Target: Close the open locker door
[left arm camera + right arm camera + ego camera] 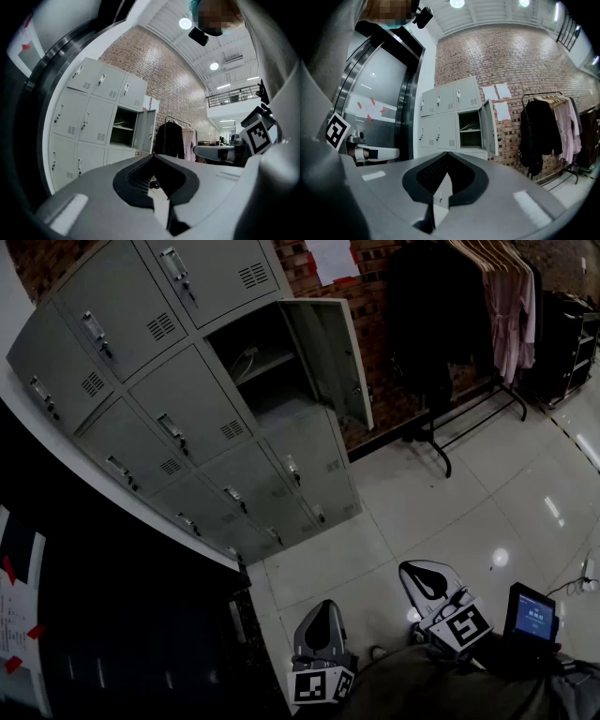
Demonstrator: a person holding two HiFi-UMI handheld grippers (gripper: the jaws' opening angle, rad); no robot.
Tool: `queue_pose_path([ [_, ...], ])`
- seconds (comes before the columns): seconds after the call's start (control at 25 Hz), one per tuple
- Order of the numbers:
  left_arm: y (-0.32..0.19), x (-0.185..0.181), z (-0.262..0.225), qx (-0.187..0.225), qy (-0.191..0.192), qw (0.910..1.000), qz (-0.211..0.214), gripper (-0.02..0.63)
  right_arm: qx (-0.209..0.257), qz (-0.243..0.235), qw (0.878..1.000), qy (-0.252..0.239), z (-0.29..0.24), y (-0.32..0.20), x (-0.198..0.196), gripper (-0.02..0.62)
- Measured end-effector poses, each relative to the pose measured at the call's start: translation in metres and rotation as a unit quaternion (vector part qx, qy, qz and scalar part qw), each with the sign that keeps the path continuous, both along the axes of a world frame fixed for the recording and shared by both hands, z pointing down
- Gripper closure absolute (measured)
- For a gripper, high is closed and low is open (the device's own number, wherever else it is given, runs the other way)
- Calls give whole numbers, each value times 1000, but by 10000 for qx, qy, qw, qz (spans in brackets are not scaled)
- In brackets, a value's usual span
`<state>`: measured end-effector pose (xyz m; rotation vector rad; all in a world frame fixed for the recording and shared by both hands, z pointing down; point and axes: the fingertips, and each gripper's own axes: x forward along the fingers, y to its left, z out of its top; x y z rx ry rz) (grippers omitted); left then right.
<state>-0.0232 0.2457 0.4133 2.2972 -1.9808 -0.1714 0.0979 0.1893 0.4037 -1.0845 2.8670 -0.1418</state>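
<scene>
A bank of grey lockers (178, 418) stands against a brick wall. One upper compartment is open, and its door (333, 362) swings out to the right; a shelf shows inside. Both grippers are low in the head view, well away from the lockers. My left gripper (323, 607) and my right gripper (419, 570) are both shut and hold nothing. The left gripper view looks past the closed left gripper (153, 155) to the open door (146, 129). In the right gripper view, the shut right gripper (447, 153) sits below the open door (488, 126).
A clothes rack with a dark coat (427, 306) and a pink garment (511, 310) stands right of the lockers. A small blue-lit screen (532, 613) is at the lower right. A dark panel (112, 634) runs along the left. The floor is glossy white tile (441, 493).
</scene>
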Motion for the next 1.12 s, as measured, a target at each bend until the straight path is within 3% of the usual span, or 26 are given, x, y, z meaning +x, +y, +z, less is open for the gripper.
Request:
queue_pose_path([
  [0.32, 0, -31, 12, -67, -2, 9998, 212, 604, -63, 188, 9998, 37, 9, 6, -29, 586],
  [0.56, -26, -47, 15, -86, -20, 9997, 217, 604, -13, 228, 9997, 14, 11, -23, -45, 587],
  [0.8, -91, -67, 25, -107, -62, 9999, 26, 604, 21, 131, 9999, -60, 22, -94, -62, 586],
  [1.12, -226, -74, 5, 20, -180, 9996, -216, 604, 212, -51, 9996, -171, 0, -234, -68, 586],
])
